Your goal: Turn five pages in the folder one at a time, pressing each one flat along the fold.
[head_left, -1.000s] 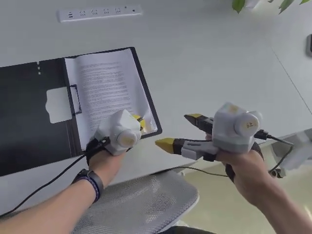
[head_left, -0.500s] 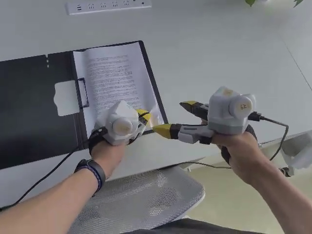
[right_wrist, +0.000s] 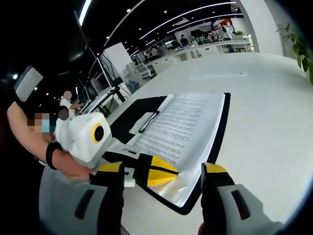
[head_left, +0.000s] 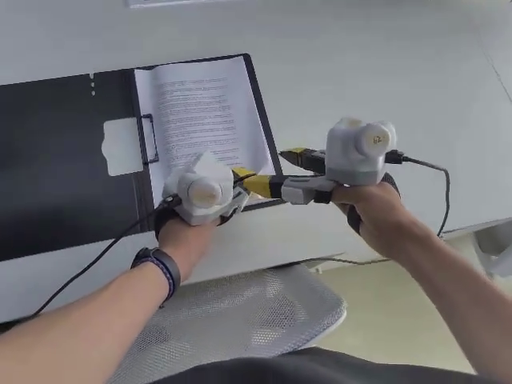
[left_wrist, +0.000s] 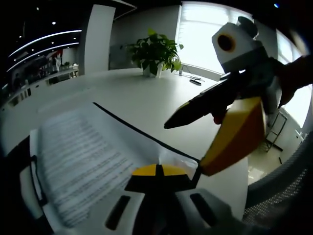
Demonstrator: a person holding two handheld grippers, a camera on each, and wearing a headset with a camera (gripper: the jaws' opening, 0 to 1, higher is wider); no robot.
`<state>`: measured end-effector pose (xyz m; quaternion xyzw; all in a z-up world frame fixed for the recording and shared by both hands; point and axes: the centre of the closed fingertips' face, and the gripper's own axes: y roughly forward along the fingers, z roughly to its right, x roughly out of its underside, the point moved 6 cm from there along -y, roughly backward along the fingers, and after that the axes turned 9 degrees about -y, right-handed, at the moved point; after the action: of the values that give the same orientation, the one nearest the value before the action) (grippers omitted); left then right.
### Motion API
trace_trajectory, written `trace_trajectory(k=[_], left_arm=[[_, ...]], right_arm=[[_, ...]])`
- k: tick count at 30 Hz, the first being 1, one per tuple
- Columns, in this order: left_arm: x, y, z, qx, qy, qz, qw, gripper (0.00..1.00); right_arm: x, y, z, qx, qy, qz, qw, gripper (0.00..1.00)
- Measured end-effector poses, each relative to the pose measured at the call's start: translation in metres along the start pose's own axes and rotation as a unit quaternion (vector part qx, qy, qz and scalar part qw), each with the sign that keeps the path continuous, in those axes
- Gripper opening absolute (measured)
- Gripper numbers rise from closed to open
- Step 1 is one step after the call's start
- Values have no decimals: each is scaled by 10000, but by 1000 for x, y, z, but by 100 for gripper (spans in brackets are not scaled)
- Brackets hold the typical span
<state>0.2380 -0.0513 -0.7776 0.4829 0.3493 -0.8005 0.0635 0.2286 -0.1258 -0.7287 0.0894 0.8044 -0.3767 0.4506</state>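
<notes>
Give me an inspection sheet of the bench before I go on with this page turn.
Surface: white table, with the folder near its front edge.
Job's things: black folder lies open; printed page on its right half; clip at the page's spine edge.
Clutter: small dark items by a potted plant, too small to identify.
Grippers: left tongs shut at the page's lower corner, though whether they pinch the sheet is unclear; right tongs open, close beside them.
Cables: left cable trails off the front edge; right cable loops down past the edge.
Surroundings: mesh chair below the table; open office with desks beyond.
</notes>
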Motion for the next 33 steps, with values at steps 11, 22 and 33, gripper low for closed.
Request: trace_trajectory(k=[11,22,33], left_arm=[[-1,-1,-1,40,-225,80,9997,0],[-3,-2,-2,58,-253,90,9996,0],[-3,-1,-3,40,-231,47,9997,0]], right_arm=[[1,8,1,-141,152,-42,9998,60],[-1,19,4,-253,345,-20,9991,57],[4,23,28,222,1191,218,9924,13]])
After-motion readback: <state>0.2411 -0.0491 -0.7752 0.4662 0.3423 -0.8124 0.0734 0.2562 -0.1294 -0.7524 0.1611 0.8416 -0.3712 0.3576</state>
